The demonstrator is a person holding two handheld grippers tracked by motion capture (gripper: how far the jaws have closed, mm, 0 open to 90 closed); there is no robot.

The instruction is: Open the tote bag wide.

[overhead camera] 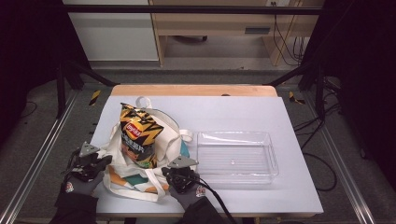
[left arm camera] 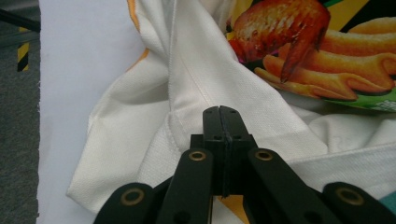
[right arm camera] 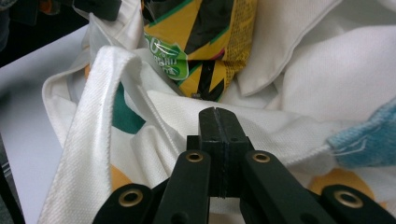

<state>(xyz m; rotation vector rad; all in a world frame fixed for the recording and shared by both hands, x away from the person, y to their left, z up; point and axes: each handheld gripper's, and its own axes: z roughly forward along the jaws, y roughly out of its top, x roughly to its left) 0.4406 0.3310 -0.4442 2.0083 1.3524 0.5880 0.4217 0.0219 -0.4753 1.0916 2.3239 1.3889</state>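
White sheeting covers the tabletop (overhead camera: 243, 112) in the high view, with a wooden edge at twelve o'clock and grey floor around it. A cream tote bag (overhead camera: 161, 126) lies toward nine o'clock, and a yellow-and-black chip bag (overhead camera: 137, 135) stands out of its mouth. A clear plastic tray (overhead camera: 236, 154) sits just beside the tote at three o'clock. The left hand-held gripper (overhead camera: 103, 161) meets the tote's eight o'clock edge; the right hand-held gripper (overhead camera: 169, 171) meets its six o'clock edge. In the left gripper view, the jaws are pressed together over a cream fabric fold (left arm camera: 196, 84), the chip bag (left arm camera: 327, 51) at one o'clock. In the right gripper view, the jaws are pressed together against the tote's cloth (right arm camera: 280, 126), the chip bag (right arm camera: 210, 42) at twelve o'clock and a woven strap (right arm camera: 98, 126) at nine.
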